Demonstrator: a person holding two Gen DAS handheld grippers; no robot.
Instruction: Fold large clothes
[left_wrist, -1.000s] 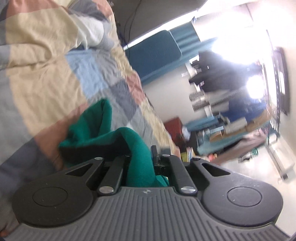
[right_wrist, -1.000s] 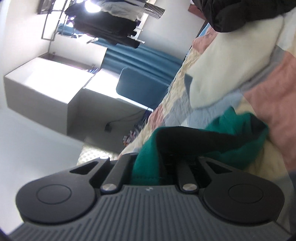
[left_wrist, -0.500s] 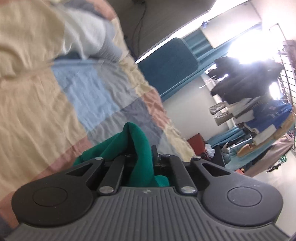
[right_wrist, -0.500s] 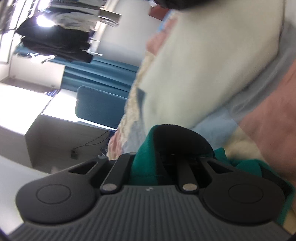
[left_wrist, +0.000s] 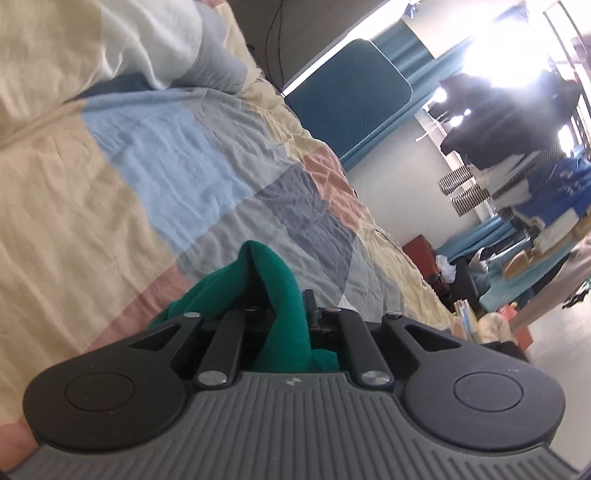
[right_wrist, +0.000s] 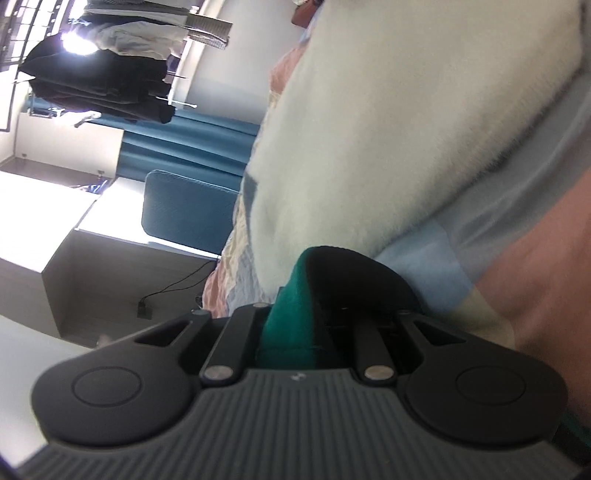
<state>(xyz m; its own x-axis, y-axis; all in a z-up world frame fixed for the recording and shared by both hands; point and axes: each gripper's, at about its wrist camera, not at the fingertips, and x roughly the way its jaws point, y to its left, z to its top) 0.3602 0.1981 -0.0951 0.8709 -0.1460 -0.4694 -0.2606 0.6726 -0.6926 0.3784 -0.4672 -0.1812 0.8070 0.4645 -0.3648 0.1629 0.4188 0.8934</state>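
Observation:
A green garment (left_wrist: 273, 273) with a black part (right_wrist: 354, 273) is bunched up between the jaws of both grippers. It lies low over a patchwork bedspread (left_wrist: 166, 166). My left gripper (left_wrist: 286, 314) has a green fold standing up between its jaws, which are opening; the fold hides the fingertips. In the right wrist view my right gripper (right_wrist: 325, 306) is shut on a green edge (right_wrist: 291, 317) topped by the black cloth. Its fingertips are covered too. Both grippers sit close above the bed.
A fluffy white cloth (right_wrist: 388, 129) lies on the bedspread (right_wrist: 535, 277) just beyond the right gripper. White and grey bedding (left_wrist: 155, 48) is heaped at the far end. Past the bed's edge are a blue chair (left_wrist: 351, 110), a desk (right_wrist: 74, 240) and hanging clothes (left_wrist: 498, 122).
Both grippers have come down toward the bed with the green garment. The hanging stretch of cloth between them has collapsed into small bunches at the jaws. The white cloth now fills the right view.

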